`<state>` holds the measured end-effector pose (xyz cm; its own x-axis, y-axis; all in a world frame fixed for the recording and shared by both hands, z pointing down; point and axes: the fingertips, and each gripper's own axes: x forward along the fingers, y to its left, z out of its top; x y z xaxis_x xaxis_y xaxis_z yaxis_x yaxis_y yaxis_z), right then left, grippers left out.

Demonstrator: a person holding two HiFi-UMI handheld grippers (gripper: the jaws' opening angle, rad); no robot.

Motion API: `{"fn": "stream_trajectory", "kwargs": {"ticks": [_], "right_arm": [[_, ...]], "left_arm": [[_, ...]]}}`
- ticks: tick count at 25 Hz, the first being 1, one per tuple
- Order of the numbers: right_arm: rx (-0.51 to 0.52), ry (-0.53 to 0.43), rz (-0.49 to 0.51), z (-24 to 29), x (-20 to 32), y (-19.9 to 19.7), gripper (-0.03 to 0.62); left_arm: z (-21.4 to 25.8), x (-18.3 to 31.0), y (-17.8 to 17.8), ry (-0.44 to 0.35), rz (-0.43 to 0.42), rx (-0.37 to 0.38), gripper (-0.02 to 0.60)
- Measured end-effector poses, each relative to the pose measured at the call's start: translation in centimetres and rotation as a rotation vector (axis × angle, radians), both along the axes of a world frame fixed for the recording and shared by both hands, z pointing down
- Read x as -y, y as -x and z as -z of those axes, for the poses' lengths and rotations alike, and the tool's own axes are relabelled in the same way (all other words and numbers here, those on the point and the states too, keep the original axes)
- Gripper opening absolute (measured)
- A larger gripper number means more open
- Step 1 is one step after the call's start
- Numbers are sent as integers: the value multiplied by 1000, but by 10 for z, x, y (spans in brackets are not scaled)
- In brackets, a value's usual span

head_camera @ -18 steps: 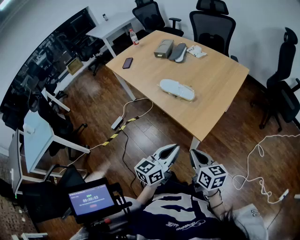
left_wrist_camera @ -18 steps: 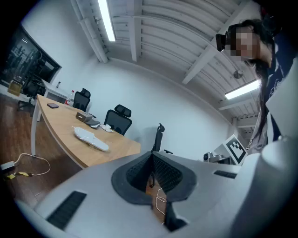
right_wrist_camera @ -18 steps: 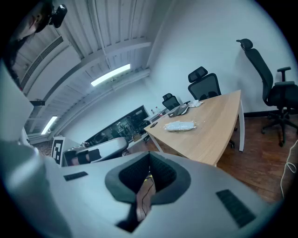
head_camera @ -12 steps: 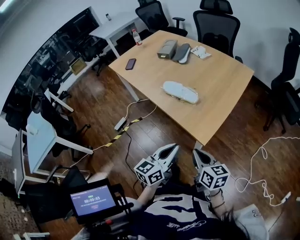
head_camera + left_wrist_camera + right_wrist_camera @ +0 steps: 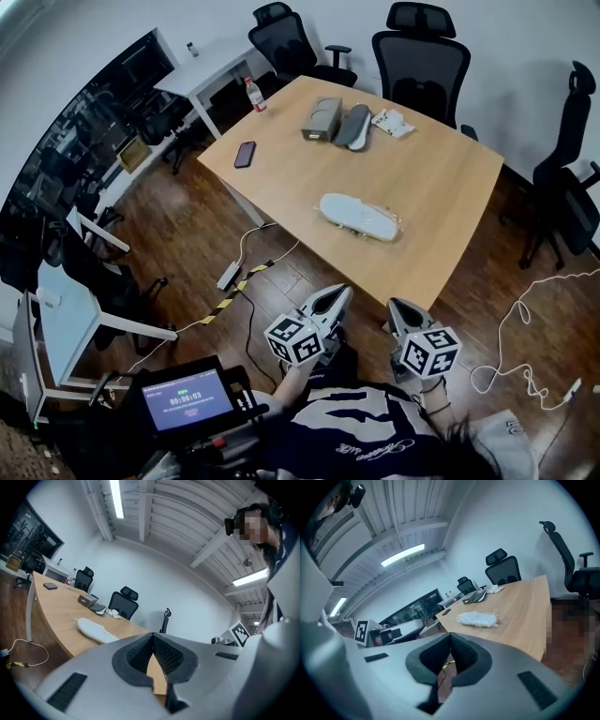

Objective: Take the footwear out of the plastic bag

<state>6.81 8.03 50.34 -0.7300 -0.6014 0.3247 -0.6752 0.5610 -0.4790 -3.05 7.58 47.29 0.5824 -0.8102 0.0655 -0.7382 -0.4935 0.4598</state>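
A white shoe in a clear plastic bag [image 5: 361,216] lies near the front of the wooden table [image 5: 441,187]; it also shows as the bagged shoe [image 5: 93,629] in the left gripper view and the bagged shoe [image 5: 478,618] in the right gripper view. My left gripper [image 5: 339,294] and right gripper [image 5: 395,307] hang side by side in front of the table's near edge, close to my body, well short of the bag. Both are shut with nothing between their jaws.
At the table's far end lie a grey box [image 5: 322,118], a grey insole or shoe [image 5: 354,126], a small white packet [image 5: 392,121], and a dark phone [image 5: 244,154]. Black office chairs [image 5: 422,56] ring the table. Cables [image 5: 511,352] trail on the wooden floor.
The head view has shifted slightly, so the table sits a little lower and further left in frame. Both grippers stay shut in about the same place before my body.
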Motion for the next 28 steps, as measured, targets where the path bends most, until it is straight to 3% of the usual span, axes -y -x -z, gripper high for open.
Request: {"fn": "stream_trajectory", "kwargs": {"ticks": [8, 13, 23, 28], "right_arm": [[8, -19, -77, 14, 84, 73, -11], [-13, 6, -135, 5, 104, 93, -11], [-78, 78, -222, -15, 121, 70, -11], [-92, 116, -205, -31, 156, 60, -11]], "left_arm": [[9, 88, 90, 0, -24, -20, 5], [-12, 116, 124, 52, -33, -42, 5], [-74, 148, 132, 248, -30, -95, 12], [-106, 182, 132, 370, 8, -87, 92]]}}
